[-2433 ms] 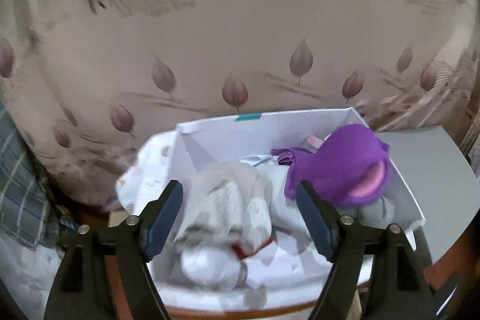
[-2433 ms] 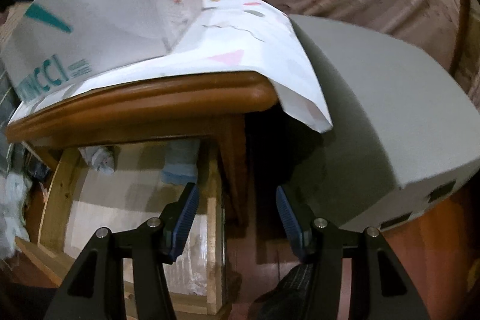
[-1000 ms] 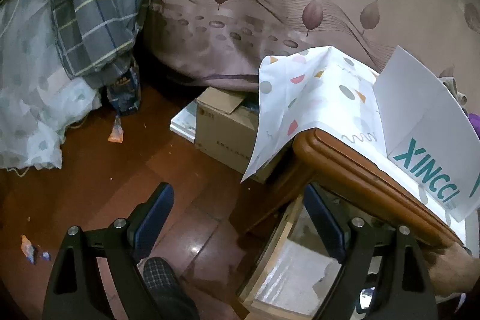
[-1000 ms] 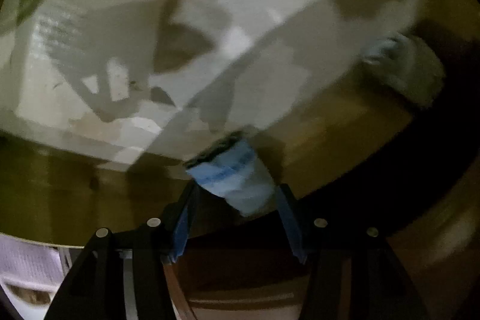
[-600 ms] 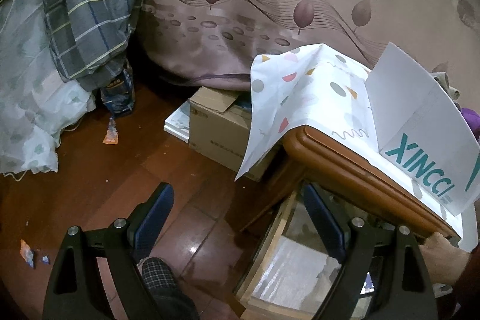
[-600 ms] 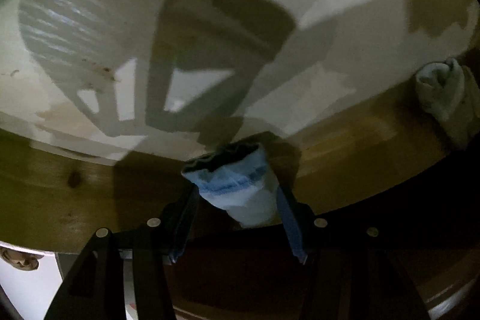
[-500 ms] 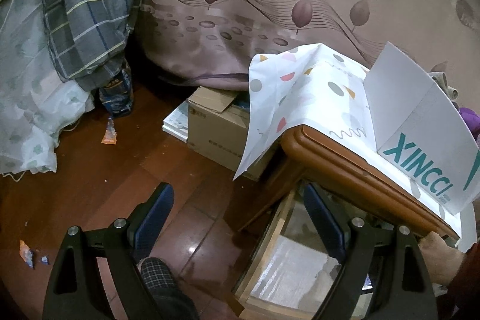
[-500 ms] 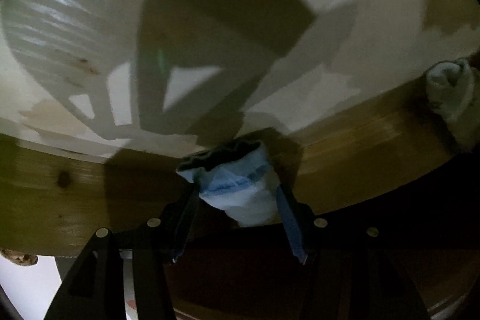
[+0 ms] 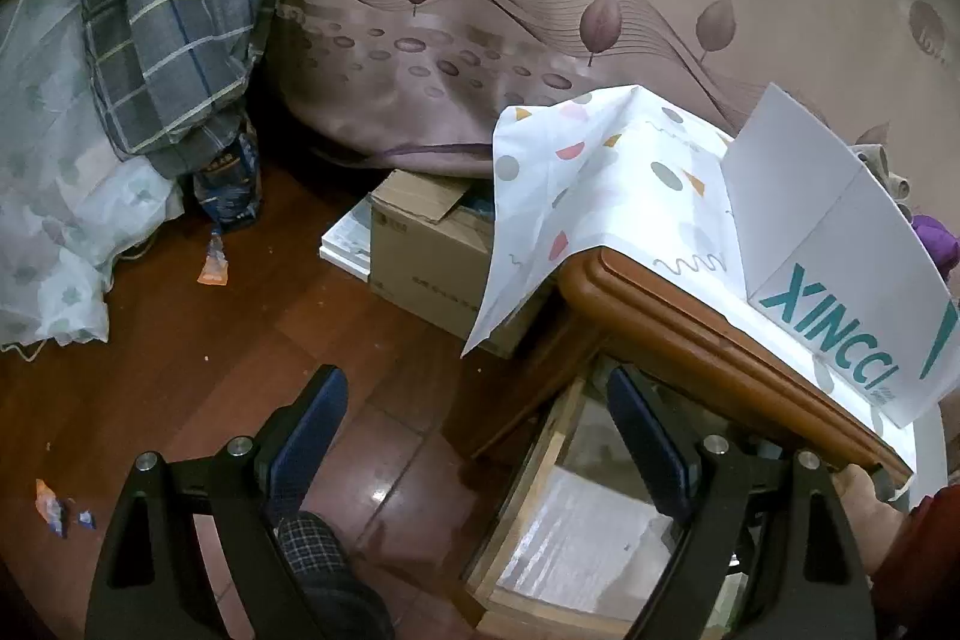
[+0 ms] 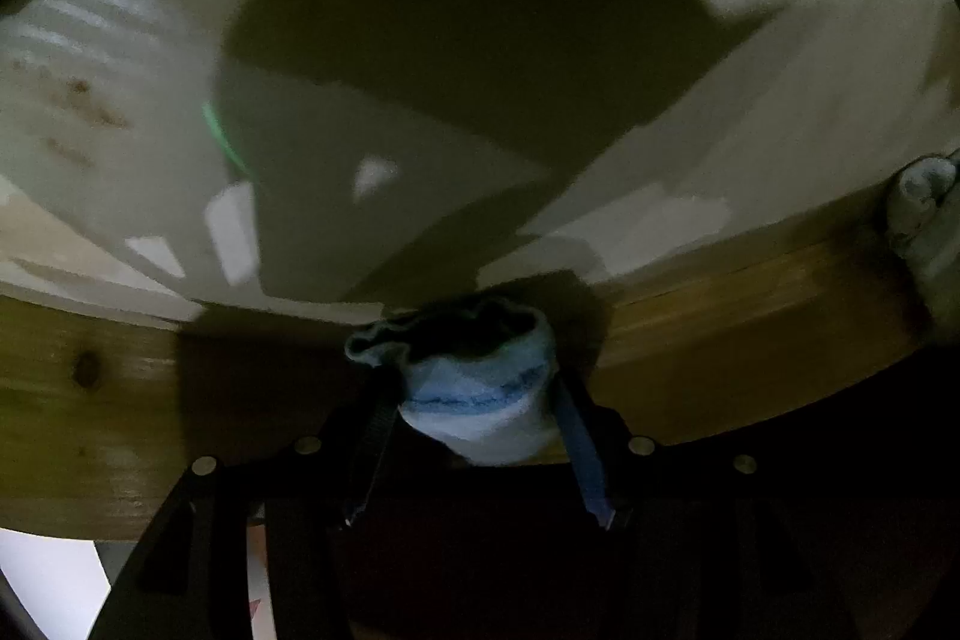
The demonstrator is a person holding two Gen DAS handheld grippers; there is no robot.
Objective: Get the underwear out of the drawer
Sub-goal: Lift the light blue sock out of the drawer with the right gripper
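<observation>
Gripping a rolled light-blue piece of underwear (image 10: pixel 480 400), the right gripper (image 10: pixel 474 436) is inside the dark drawer (image 10: pixel 120 388). Its two fingers (image 10: pixel 579 436) press on the roll from both sides, so they are clamped on it. The roll has a darker blue band and an open dark end that points away from the camera. It sits just in front of a wooden wall of the drawer, over the pale drawer bottom, which is covered by large shadows. Whether the roll touches the bottom I cannot tell. A second rolled pale cloth (image 10: pixel 924 208) lies against the same wooden wall, far to the right edge of the view.

The left gripper (image 9: pixel 480 436) hangs outside, above the dark wooden floor (image 9: pixel 180 370), with its fingers (image 9: pixel 312 418) wide apart and nothing between them. To its right stands the wooden bench (image 9: pixel 690 322), covered by a white cloth with coloured shapes (image 9: pixel 600 172), and on it a white box with green letters (image 9: pixel 840 250). Below the bench top the drawer (image 9: pixel 540 472) is pulled out. A hand (image 9: pixel 870 502) is at the bench edge. A cardboard box (image 9: pixel 432 250) stands on the floor behind.
</observation>
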